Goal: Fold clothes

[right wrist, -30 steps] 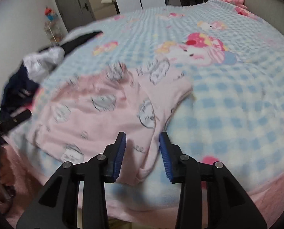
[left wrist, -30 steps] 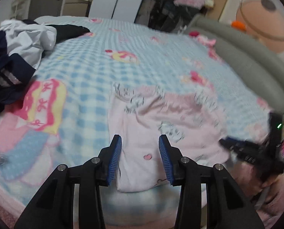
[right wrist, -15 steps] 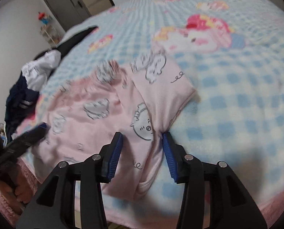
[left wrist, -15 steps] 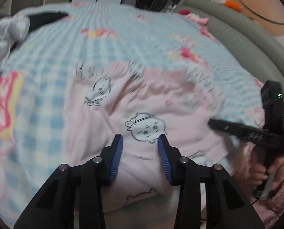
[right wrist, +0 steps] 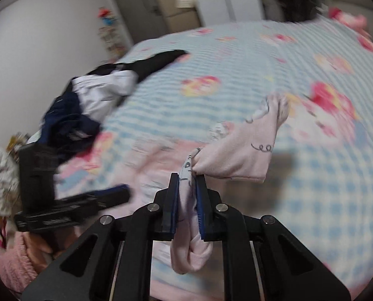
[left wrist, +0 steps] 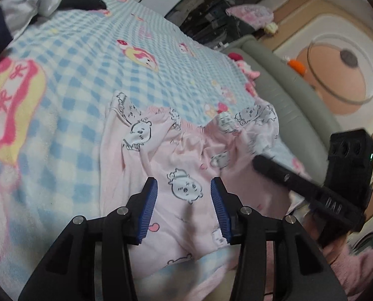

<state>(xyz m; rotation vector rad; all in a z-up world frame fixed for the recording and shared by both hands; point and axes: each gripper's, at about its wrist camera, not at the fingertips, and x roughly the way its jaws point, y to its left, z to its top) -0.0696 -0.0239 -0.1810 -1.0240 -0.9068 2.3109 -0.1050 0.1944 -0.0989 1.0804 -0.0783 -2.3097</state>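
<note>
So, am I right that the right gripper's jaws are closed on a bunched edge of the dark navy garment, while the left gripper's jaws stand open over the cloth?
Not quite: the right gripper is closed on the pink cartoon-print garment, as the right wrist view shows. The dark navy garment lies untouched in the pile at the bed's far side. The left gripper does stand open over the cloth.

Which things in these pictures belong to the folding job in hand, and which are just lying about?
Part of the job:
- pink printed garment
- right claw, shut on a bunched fold of it
- left claw, open above it

Lying about:
- pile of dark and white clothes
- checked blanket
- grey headboard
</note>
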